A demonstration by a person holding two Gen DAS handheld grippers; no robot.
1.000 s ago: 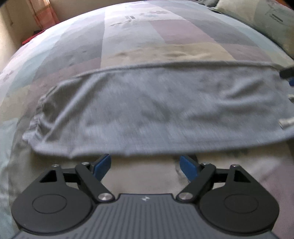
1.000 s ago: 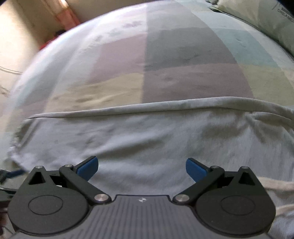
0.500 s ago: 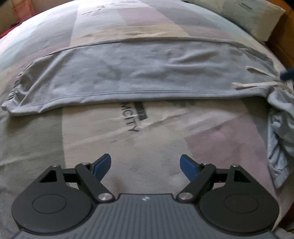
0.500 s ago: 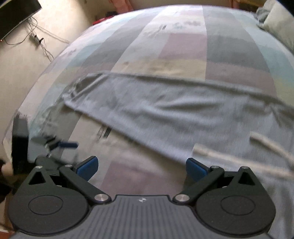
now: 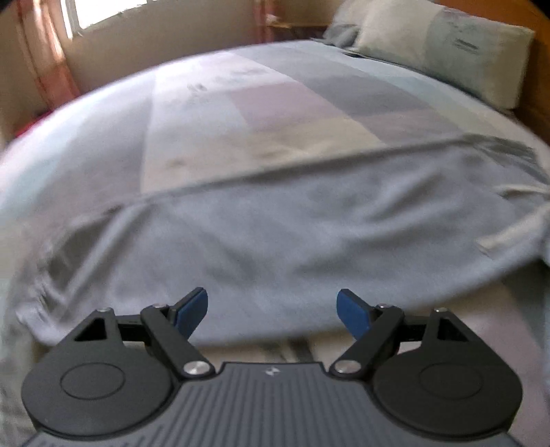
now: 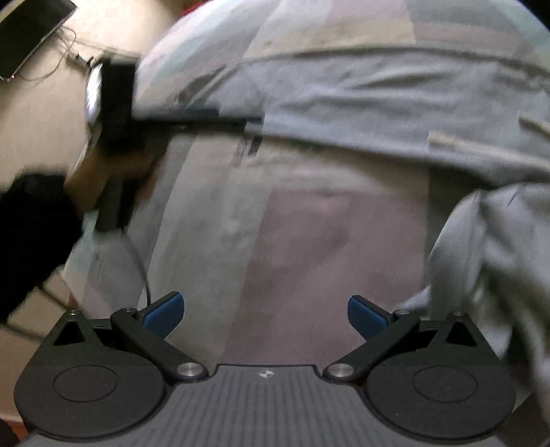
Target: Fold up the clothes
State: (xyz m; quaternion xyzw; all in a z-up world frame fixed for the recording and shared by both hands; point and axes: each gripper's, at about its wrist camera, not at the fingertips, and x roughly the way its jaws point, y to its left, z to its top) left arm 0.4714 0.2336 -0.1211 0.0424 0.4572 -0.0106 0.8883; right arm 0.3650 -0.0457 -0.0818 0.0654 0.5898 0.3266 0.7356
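Note:
Grey sweatpants (image 5: 275,233) lie stretched across the bed, one leg flat from left to right. Their near hem runs just ahead of my left gripper (image 5: 273,311), which is open with nothing between its blue pads. In the right wrist view the same sweatpants (image 6: 378,99) cross the top, with cream drawstrings (image 6: 457,142) at the right and a bunched part (image 6: 498,247) hanging down the right side. My right gripper (image 6: 264,318) is open over bare bedsheet. The left gripper's body (image 6: 117,110) and the hand (image 6: 92,182) holding it show at the left, blurred.
The bed carries a sheet (image 5: 240,113) of pale coloured blocks. A pillow (image 5: 443,44) lies at the far right by a wooden headboard. A curtain (image 5: 44,58) and wall stand beyond the bed. A dark screen (image 6: 27,31) and cables sit at the upper left of the right wrist view.
My left gripper has moved forward to the sweatpants' near hem and tilted up. My right gripper has pulled back and swung left, over bare sheet. Both stay open.

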